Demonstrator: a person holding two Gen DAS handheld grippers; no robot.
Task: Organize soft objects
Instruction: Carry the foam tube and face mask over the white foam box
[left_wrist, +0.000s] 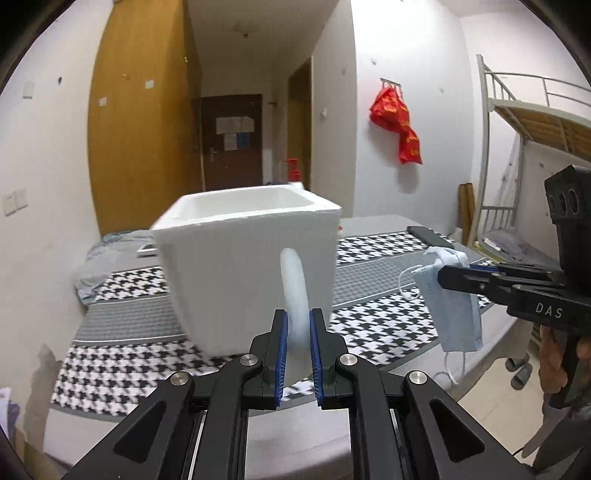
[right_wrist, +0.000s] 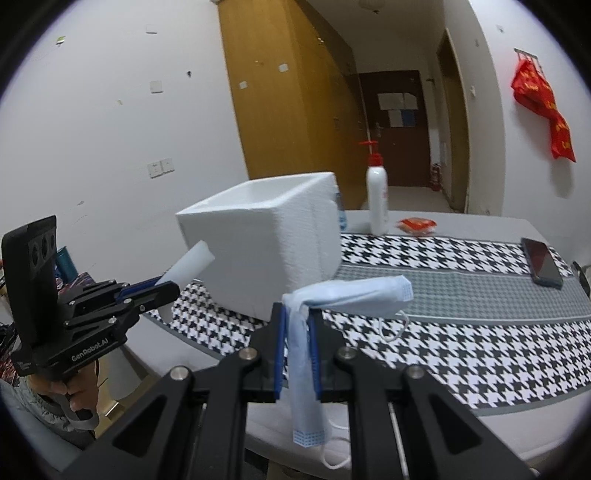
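Observation:
A white foam box (left_wrist: 251, 258) stands open-topped on the houndstooth table cloth (left_wrist: 129, 365); the right wrist view shows the foam box (right_wrist: 266, 236) from its corner. My left gripper (left_wrist: 298, 321) is shut on a curved white foam strip (left_wrist: 293, 280) just in front of the box's near wall. My right gripper (right_wrist: 297, 321) is shut on a light blue face mask (right_wrist: 354, 295), which drapes over the fingers with its ear loops hanging. The mask (left_wrist: 454, 306) and right gripper (left_wrist: 448, 275) show at the right of the left wrist view; the left gripper (right_wrist: 166, 288) and strip (right_wrist: 190, 267) show at the left of the right one.
A white pump bottle with a red top (right_wrist: 376, 199), a small red packet (right_wrist: 417, 225) and a dark phone (right_wrist: 543, 264) lie on the table behind and right of the box. Grey cloth (left_wrist: 99, 258) sits at the far left. A bunk bed frame (left_wrist: 517, 147) stands right.

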